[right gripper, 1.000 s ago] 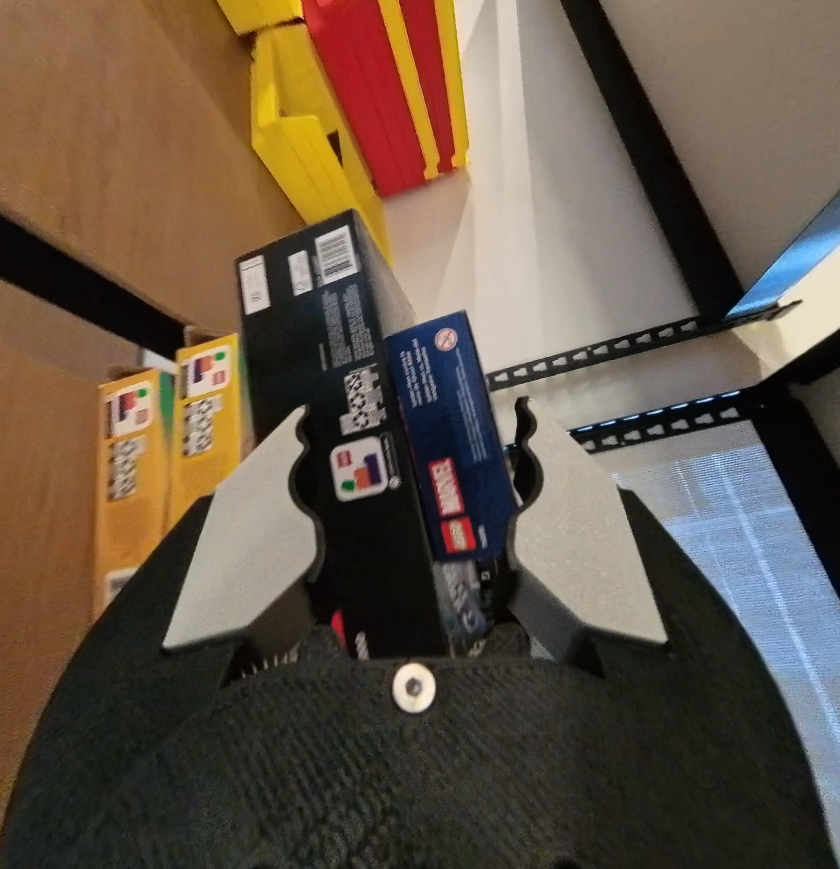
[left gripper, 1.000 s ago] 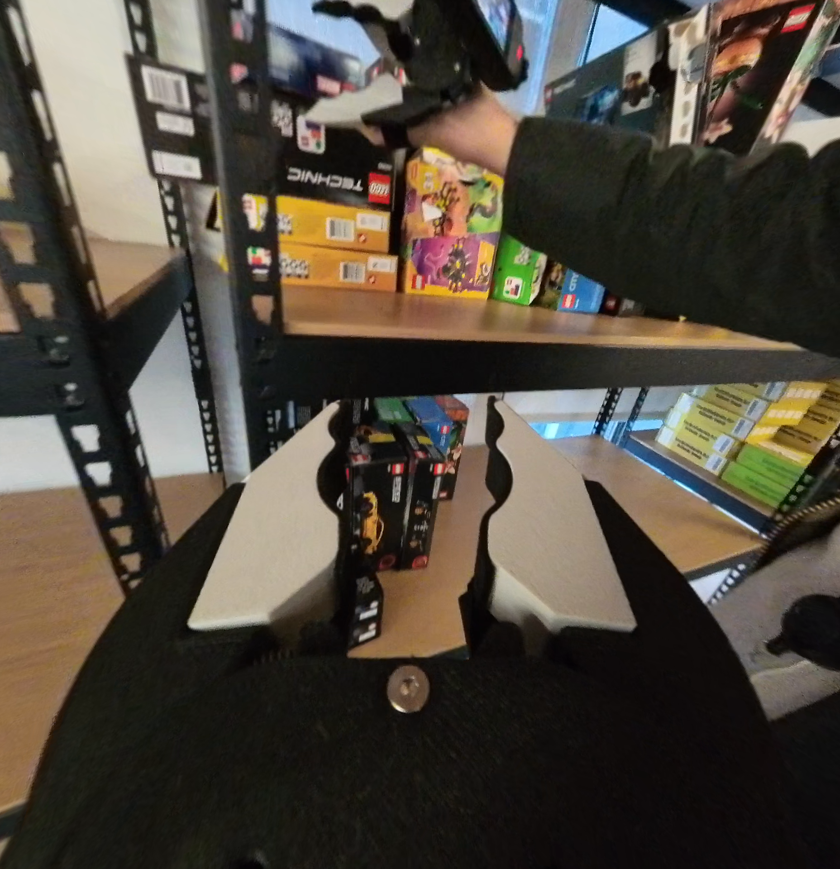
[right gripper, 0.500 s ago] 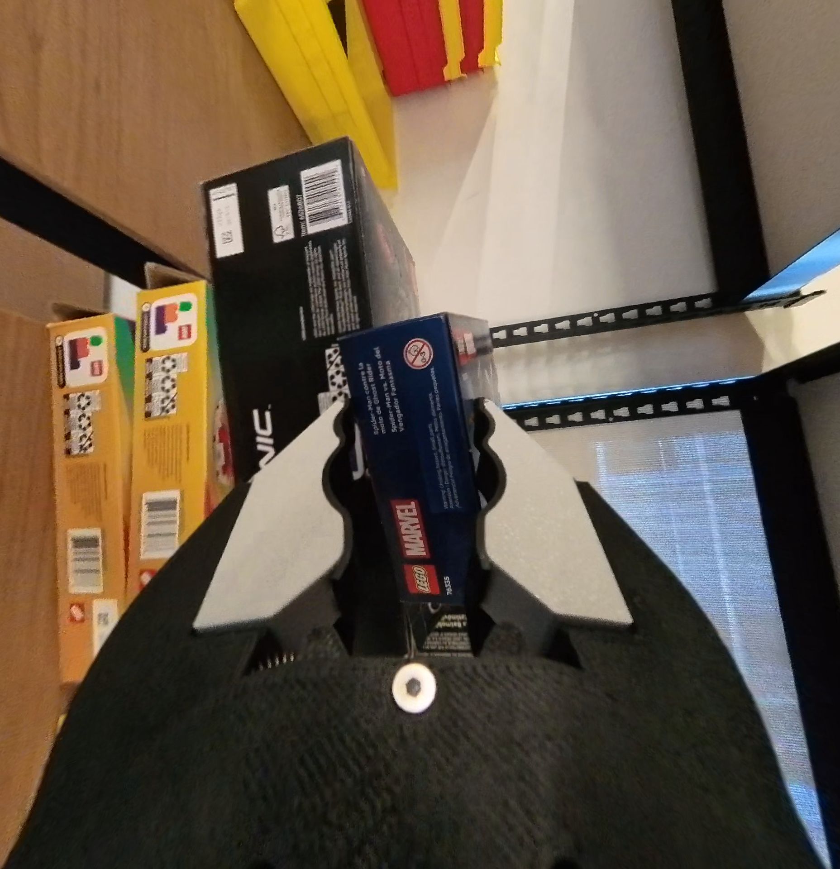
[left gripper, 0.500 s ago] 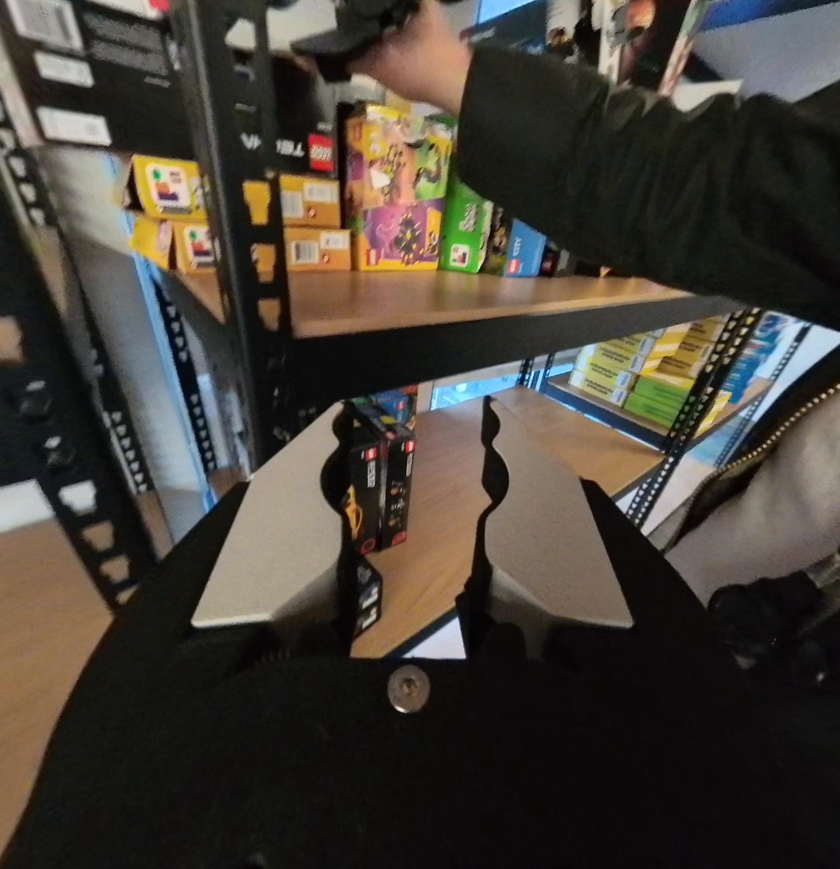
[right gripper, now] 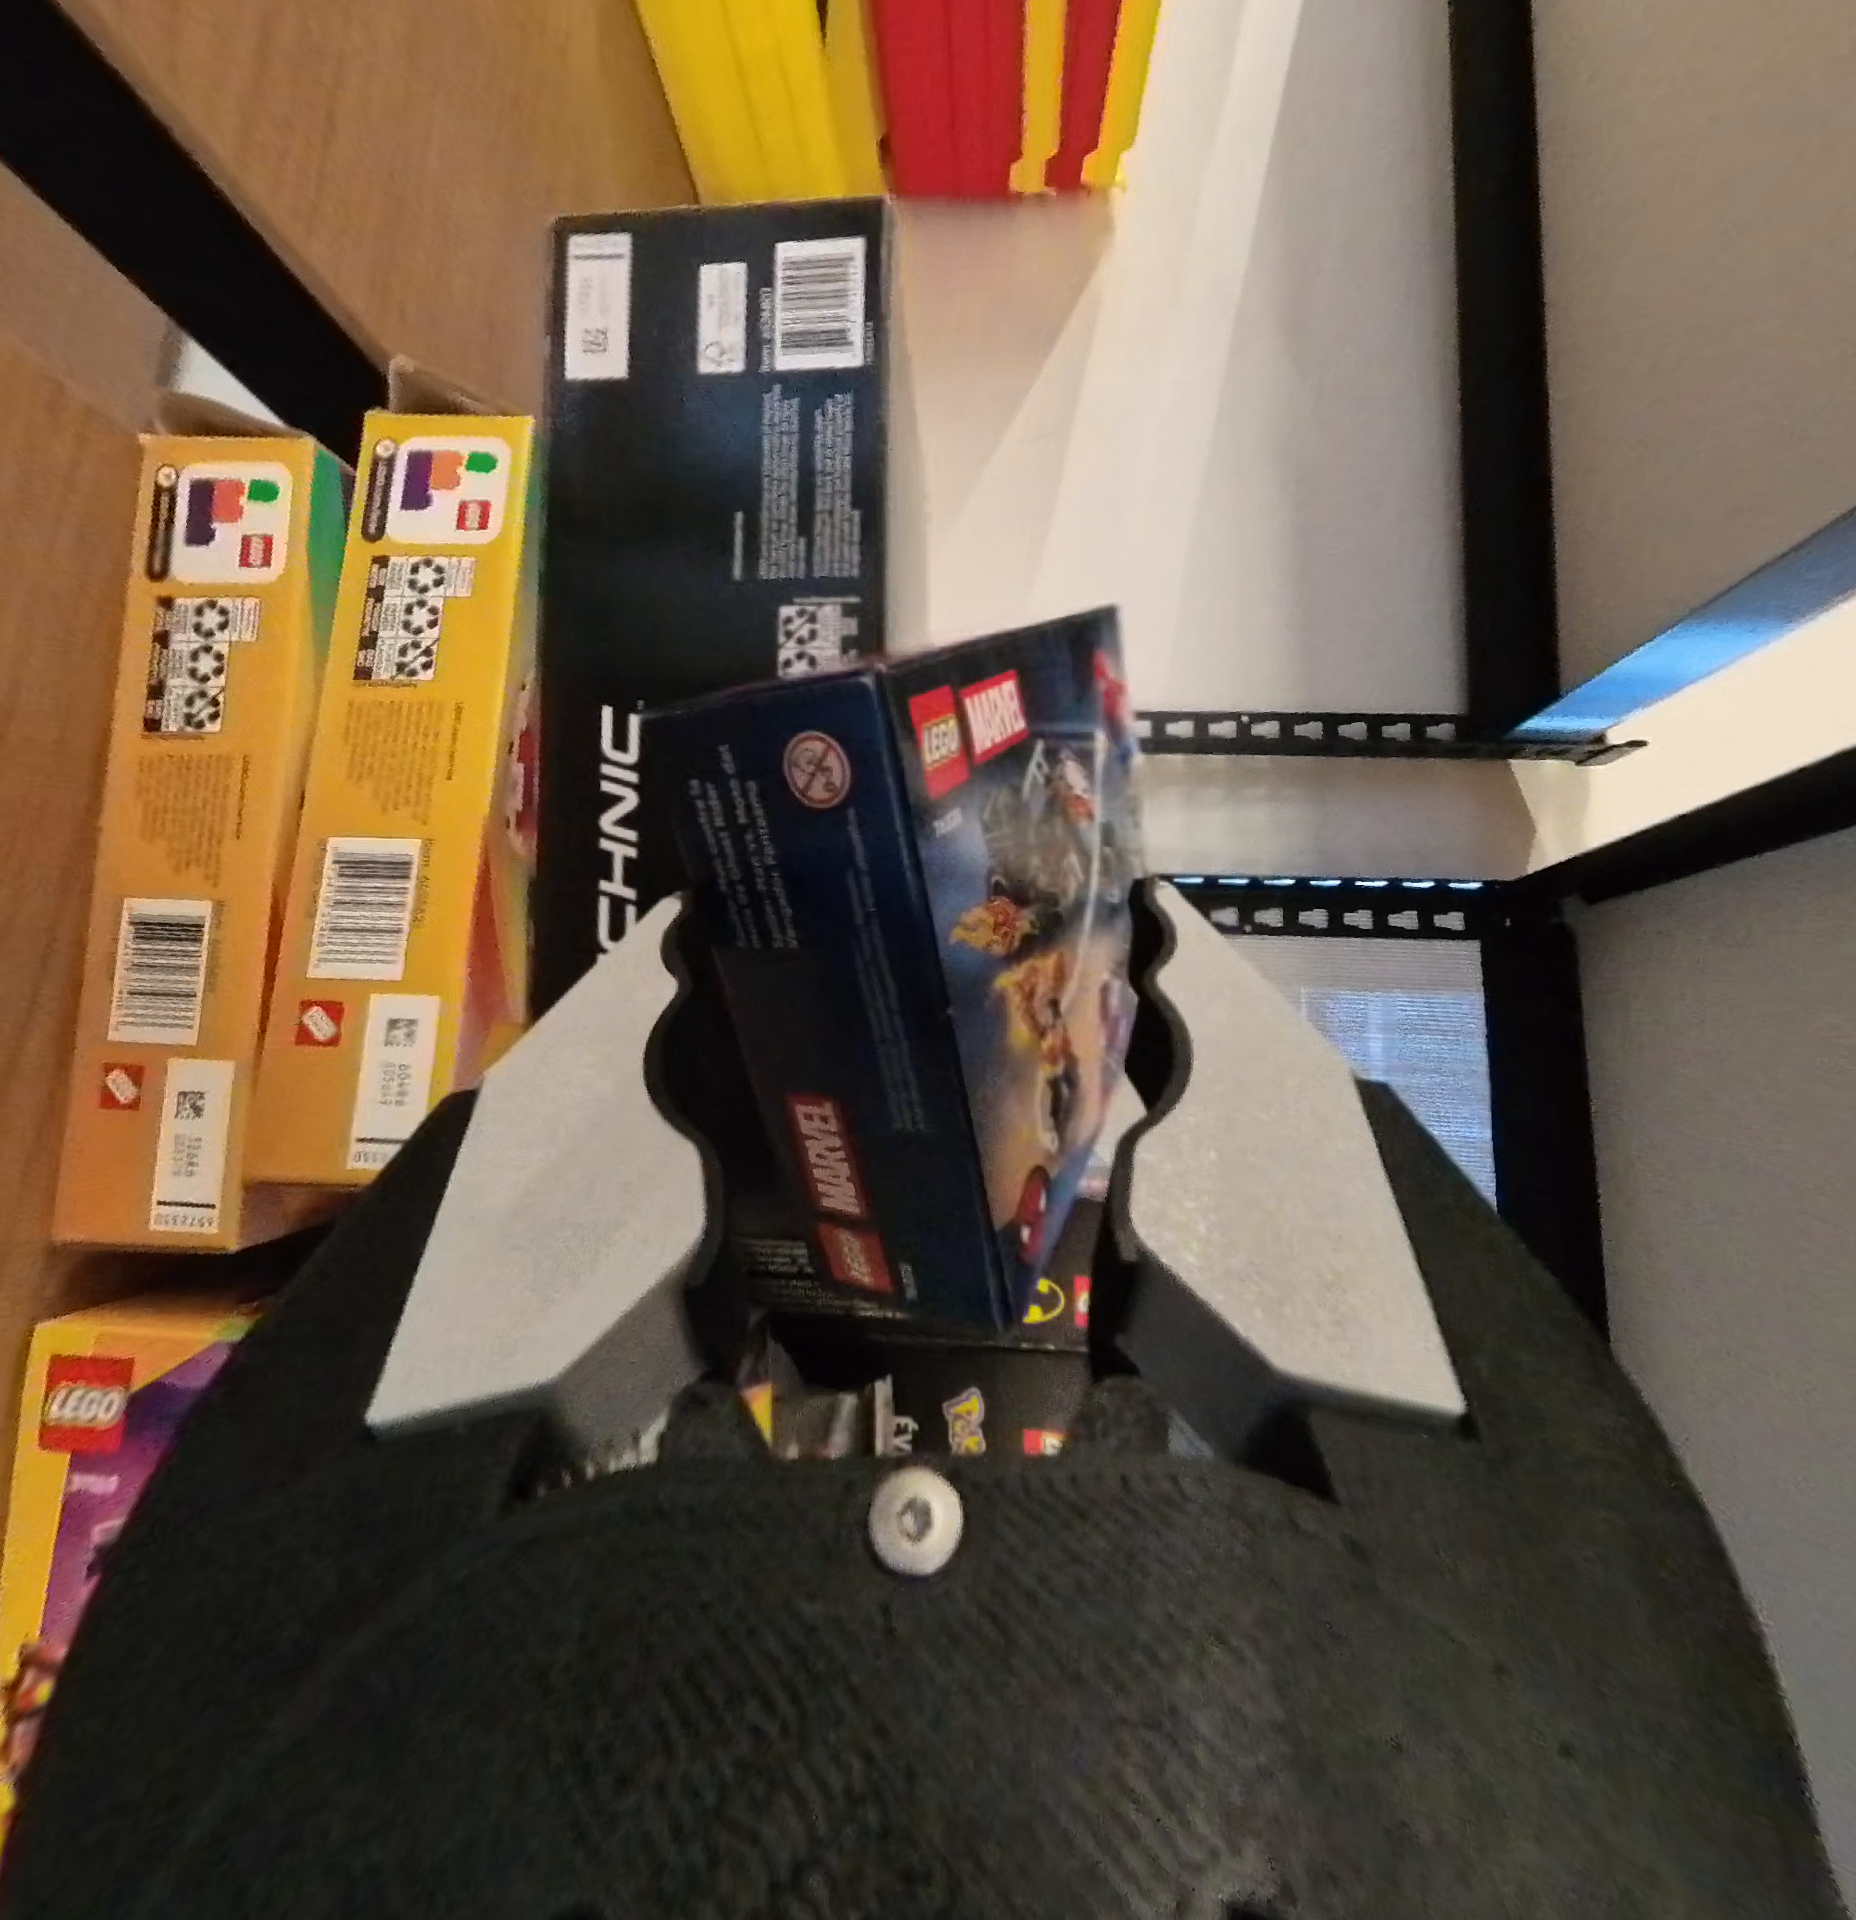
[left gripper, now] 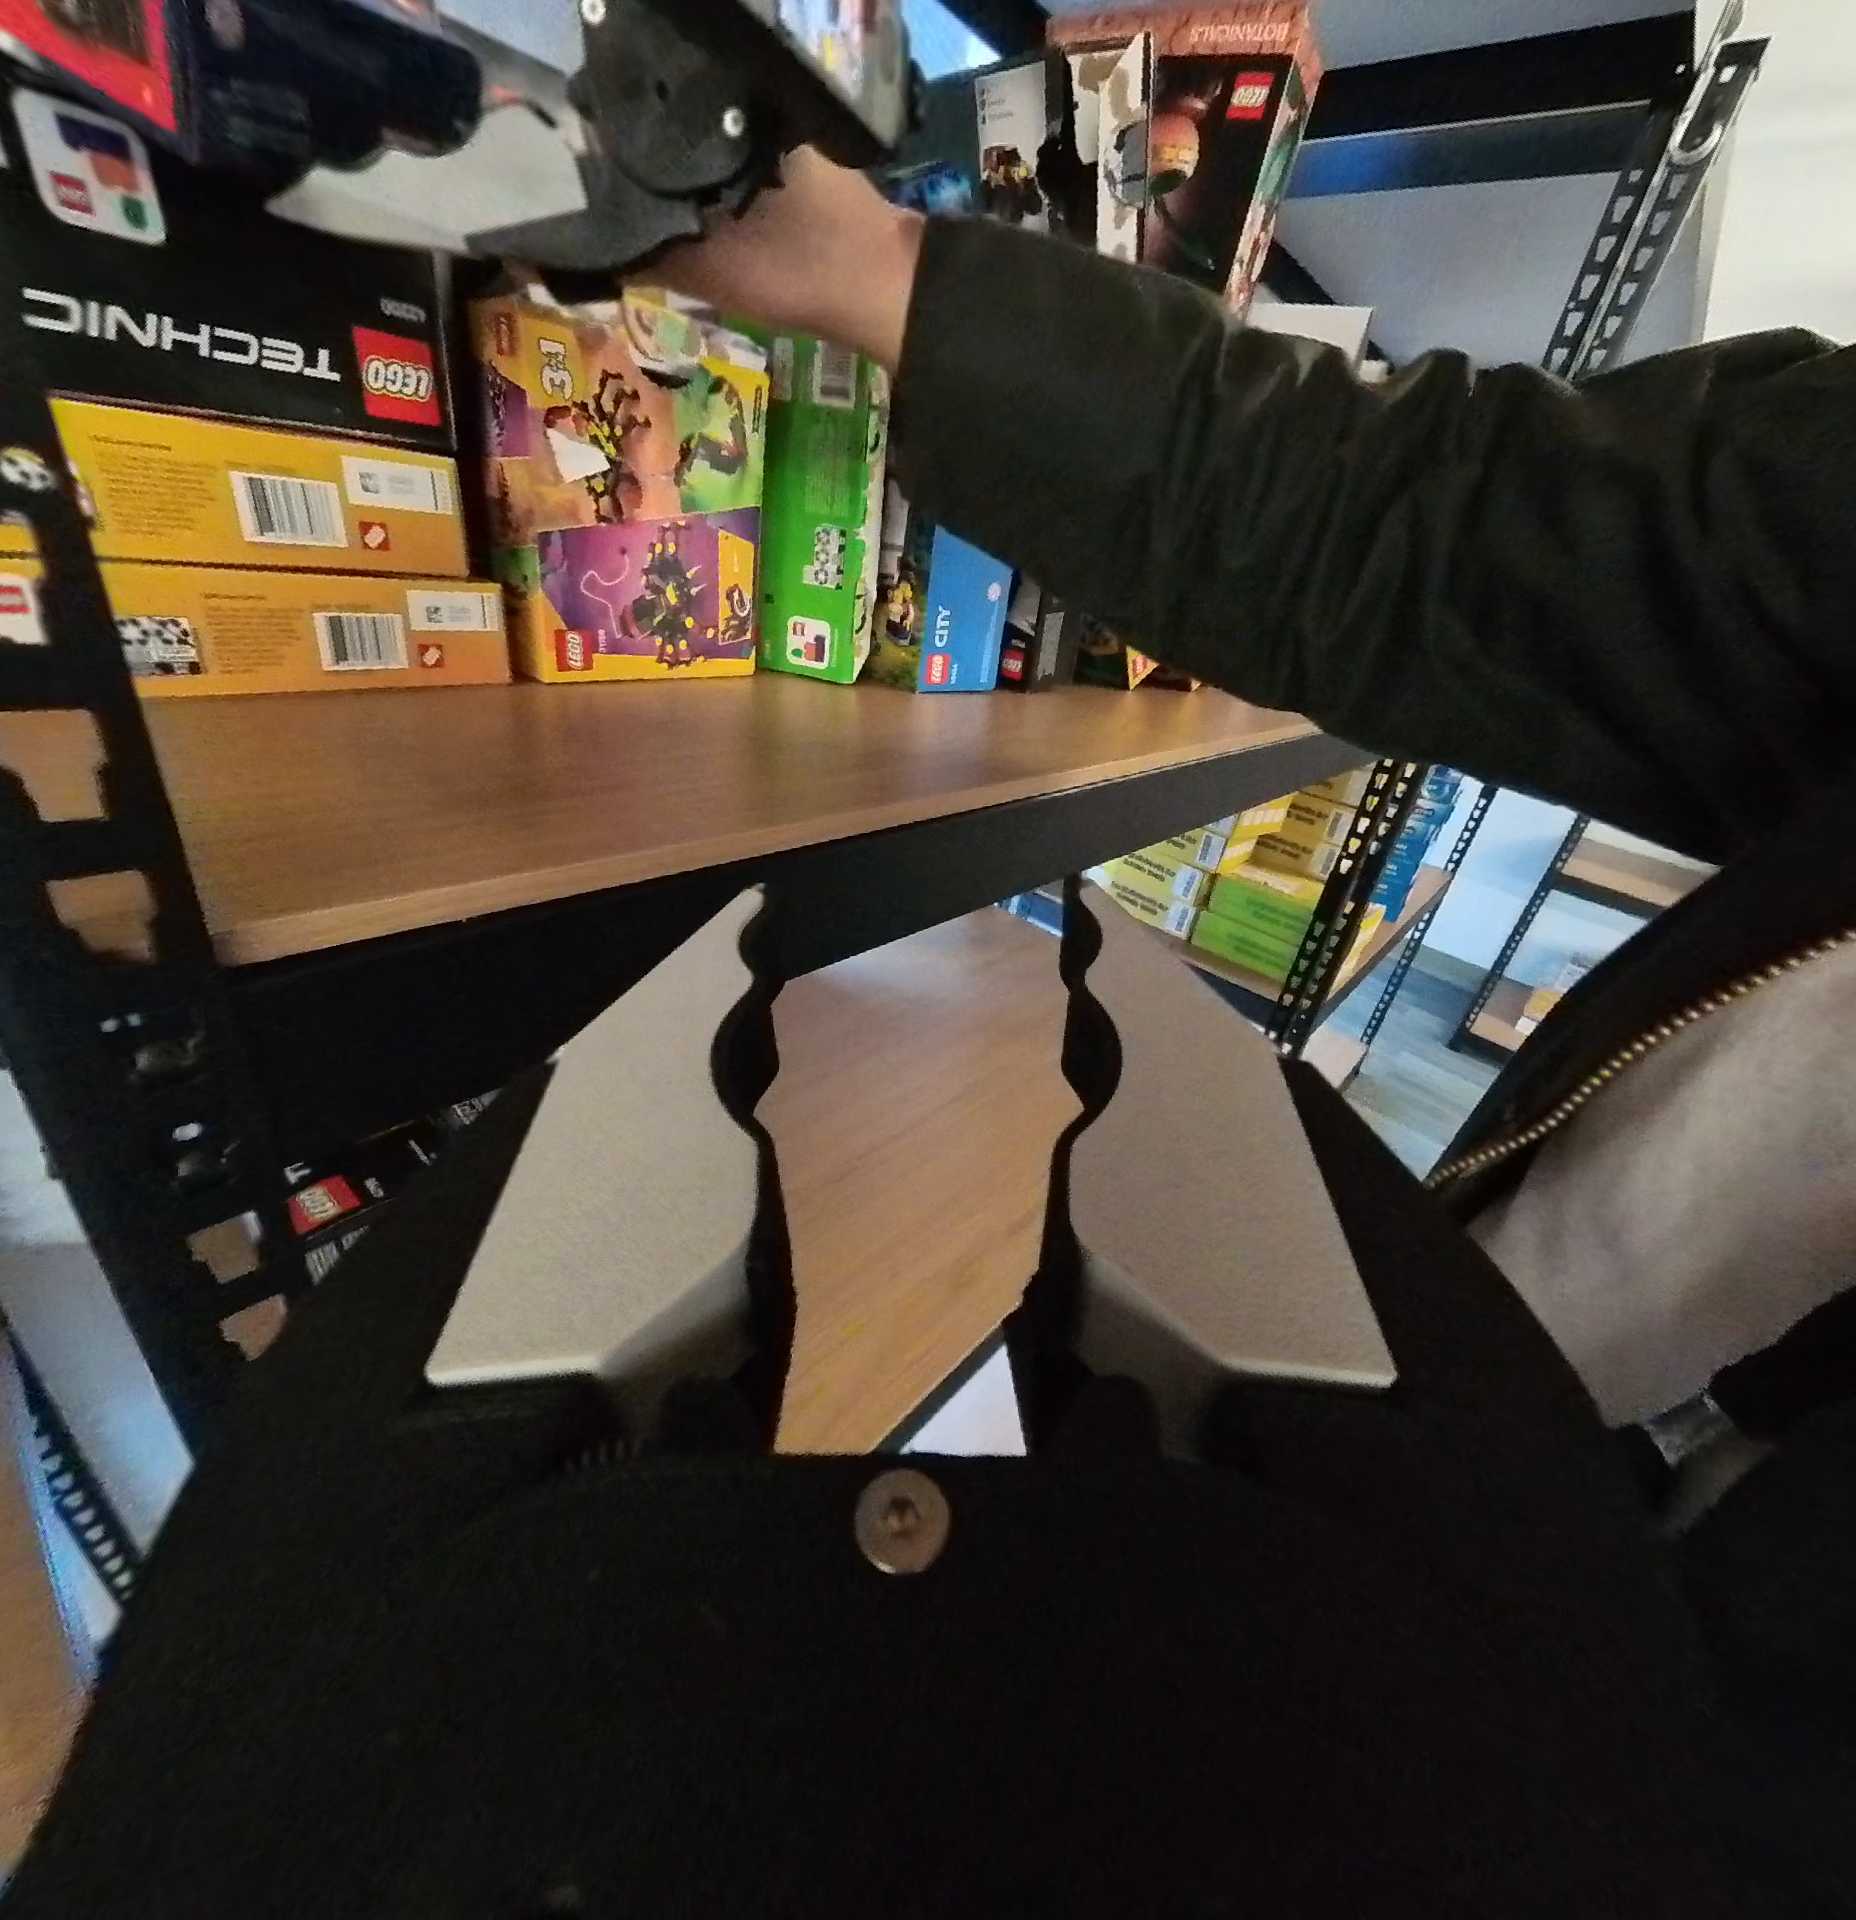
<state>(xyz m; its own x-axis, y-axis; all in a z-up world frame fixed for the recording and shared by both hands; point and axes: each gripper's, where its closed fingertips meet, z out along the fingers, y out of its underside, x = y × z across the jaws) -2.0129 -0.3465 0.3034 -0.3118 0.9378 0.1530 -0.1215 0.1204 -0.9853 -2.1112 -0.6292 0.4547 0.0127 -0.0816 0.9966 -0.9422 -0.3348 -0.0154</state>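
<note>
My right gripper (right gripper: pixel 913 904) is open around a dark blue toy box (right gripper: pixel 851 987). The box sits tilted between the fingers, beside a long black box (right gripper: pixel 695 468), and its picture face is turned to the right. Whether the fingers still touch it is unclear. In the left wrist view this gripper (left gripper: pixel 404 177) is high at the top left, held by a hand in a dark sleeve (left gripper: pixel 1319 499), over the black box (left gripper: pixel 197 332). My left gripper (left gripper: pixel 913 899) is open and empty, in front of the wooden shelf's black front edge (left gripper: pixel 903 842).
Two yellow boxes (right gripper: pixel 176 831) lie under the black box. Colourful boxes (left gripper: pixel 633 499) and a green box (left gripper: pixel 820 520) stand to its right on the shelf board (left gripper: pixel 591 769). A black upright post (left gripper: pixel 93 935) is at the left. More shelves with boxes (left gripper: pixel 1267 894) stand behind. Some 35 centimetres of space lies between my two pairs of fingers. The black upright post (left gripper: pixel 93 935) lies some 12 centimetres from my left tips, 25 centimetres from my right tips.
The right gripper's jaws have widened from their grip on the blue box, and the box has turned to show its front. The left gripper has shifted right and up; the small black boxes are out of view.
</note>
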